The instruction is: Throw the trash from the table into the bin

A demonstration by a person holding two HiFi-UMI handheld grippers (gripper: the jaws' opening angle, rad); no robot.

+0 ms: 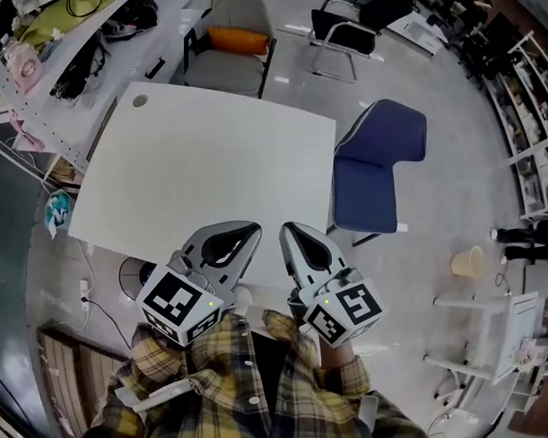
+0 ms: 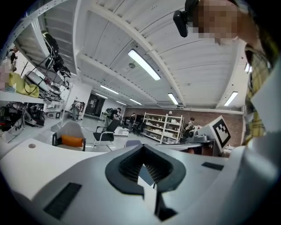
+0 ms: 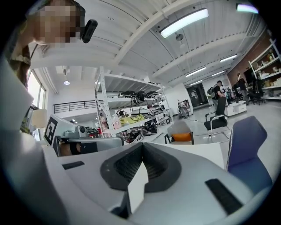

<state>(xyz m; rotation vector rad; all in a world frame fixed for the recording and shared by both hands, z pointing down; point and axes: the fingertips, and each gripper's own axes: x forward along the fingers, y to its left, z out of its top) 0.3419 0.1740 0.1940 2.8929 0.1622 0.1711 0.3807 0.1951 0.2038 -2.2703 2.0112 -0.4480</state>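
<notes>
left gripper (image 1: 252, 228) closed; right gripper (image 1: 288, 228) closed

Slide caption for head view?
Left gripper and right gripper, jaws shut, side by side at the white table.

The table (image 1: 213, 167) has a smooth, matt white top; the blue chair (image 1: 377, 154) looks cloth-covered.

The bench (image 1: 213, 167) is plain white. The left tongs (image 1: 240, 235) and right tongs (image 1: 293, 234) are pale grey with black linings, and their cubes carry black-and-white square markers. The shirt (image 1: 268, 393) is yellow-and-dark plaid. The blue chair (image 1: 379, 159) is one deep shade; the grey chair (image 1: 227, 68) carries an orange cushion (image 1: 237, 40). The floor (image 1: 439, 112) is glossy grey.
</notes>
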